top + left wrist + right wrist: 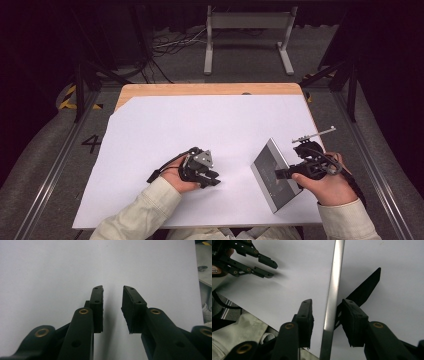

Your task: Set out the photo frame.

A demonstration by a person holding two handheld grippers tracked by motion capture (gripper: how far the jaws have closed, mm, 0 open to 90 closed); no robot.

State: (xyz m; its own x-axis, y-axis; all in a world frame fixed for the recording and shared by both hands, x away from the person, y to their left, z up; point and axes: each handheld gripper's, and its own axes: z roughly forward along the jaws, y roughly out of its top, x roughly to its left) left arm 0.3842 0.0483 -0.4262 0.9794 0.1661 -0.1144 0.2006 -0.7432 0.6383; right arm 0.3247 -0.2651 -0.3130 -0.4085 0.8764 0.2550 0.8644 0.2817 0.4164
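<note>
Two tools: right tool (pixel 325 315) straddles a metal plate's (pixel 272 172) edge ungripped, left tool (pixel 112 308) spread, empty.

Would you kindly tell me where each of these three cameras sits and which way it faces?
High view: above the person's side, looking forward and down on the white sheet; forearms, left gripper and right gripper show.
Left gripper view: rides the left gripper, facing bare sheet between parted jaws.
Right gripper view: rides the right gripper, jaws astride the metal plate edge.
Shared: high and right gripper views show the plate and left gripper.
</note>
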